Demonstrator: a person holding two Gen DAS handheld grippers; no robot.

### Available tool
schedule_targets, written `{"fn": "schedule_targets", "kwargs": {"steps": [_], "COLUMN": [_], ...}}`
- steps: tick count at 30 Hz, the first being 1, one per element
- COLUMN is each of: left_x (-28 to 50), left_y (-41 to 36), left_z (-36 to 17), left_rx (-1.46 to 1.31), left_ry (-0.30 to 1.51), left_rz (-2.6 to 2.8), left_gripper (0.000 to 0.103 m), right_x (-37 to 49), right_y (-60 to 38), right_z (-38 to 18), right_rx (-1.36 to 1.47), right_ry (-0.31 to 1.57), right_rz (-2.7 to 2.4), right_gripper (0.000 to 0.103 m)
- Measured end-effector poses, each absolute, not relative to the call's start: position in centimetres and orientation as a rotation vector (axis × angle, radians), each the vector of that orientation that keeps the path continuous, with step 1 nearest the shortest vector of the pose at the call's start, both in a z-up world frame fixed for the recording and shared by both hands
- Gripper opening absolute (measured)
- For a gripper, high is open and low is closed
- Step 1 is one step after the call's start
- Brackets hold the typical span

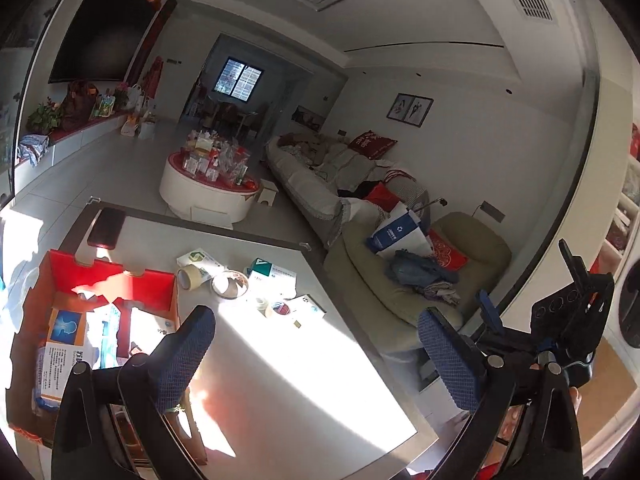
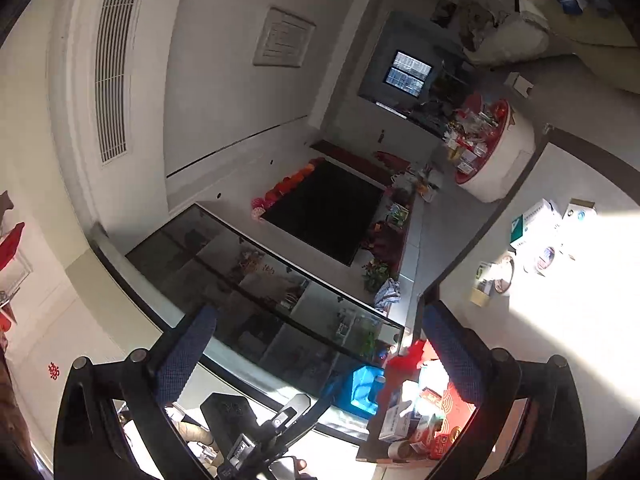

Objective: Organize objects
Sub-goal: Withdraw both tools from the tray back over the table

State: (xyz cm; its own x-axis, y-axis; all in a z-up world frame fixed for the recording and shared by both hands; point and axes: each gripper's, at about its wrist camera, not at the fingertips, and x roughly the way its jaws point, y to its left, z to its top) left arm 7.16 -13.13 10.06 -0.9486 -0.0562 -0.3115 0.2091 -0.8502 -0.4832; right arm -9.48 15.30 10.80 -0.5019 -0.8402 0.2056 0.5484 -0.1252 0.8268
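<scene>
Left claw (image 1: 316,344) gapes wide, empty, above the grey counter (image 1: 280,360); ahead lie three light, stiff cardboard medicine boxes (image 1: 272,276), graspable across narrow sides, and four tape rolls (image 1: 230,284). To its left, an open red-lined carton (image 1: 120,280). Right claw (image 2: 316,344) also gapes empty, tilted roomward, boxes off right.

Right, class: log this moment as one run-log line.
left gripper: open, empty, above table | right gripper: open, empty, raised | red box: partly filled | tape rolls, cartons: loose on table
</scene>
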Motion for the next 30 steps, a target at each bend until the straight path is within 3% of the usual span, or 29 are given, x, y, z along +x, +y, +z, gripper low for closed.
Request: {"fn": "schedule_targets", "kwargs": {"steps": [3,5,7,9,14,24,26,28,30], "left_x": [5.6,3.7,3.5,3.7,3.4,3.1,3.6,3.7,3.6], "left_y": [-14.3,-14.8,-14.9,-14.9,-14.2,-11.4,-10.9,-10.7,-10.8], "left_z": [6.8,4.1,2.9,2.7,2.8,4.1,4.4,4.8,4.9], "left_rx": [0.548,0.804,0.829,0.810,0.876,0.883,0.817,0.795,0.804], "left_ry": [1.076,1.174,1.172,1.126,0.816,0.552,0.543,0.523,0.531], "left_rz": [-2.840,-2.750,-2.696,-2.666,-2.543,-2.635,-2.682,-2.689,-2.689], "left_gripper": [0.103,0.103,0.103,0.103,0.103,0.103,0.094,0.063,0.052], "right_x": [-7.3,-8.2,-9.4,-10.0,-10.2,-9.6,-9.7,-9.7,-9.6], "right_y": [15.9,15.2,14.9,15.0,15.9,16.1,15.9,15.8,15.7], "right_z": [9.6,7.7,5.5,4.0,3.2,3.4,3.5,3.6,3.8], "right_rx": [0.170,0.318,0.450,0.495,0.521,0.457,0.463,0.466,0.468], "right_ry": [-1.104,-1.117,-1.206,-1.269,-1.263,-1.252,-1.243,-1.233,-1.227], "right_rz": [-1.815,-1.842,-1.772,-1.722,-1.767,-1.746,-1.743,-1.743,-1.743], "right_gripper": [0.103,0.103,0.103,0.103,0.103,0.103,0.103,0.103,0.103]}}
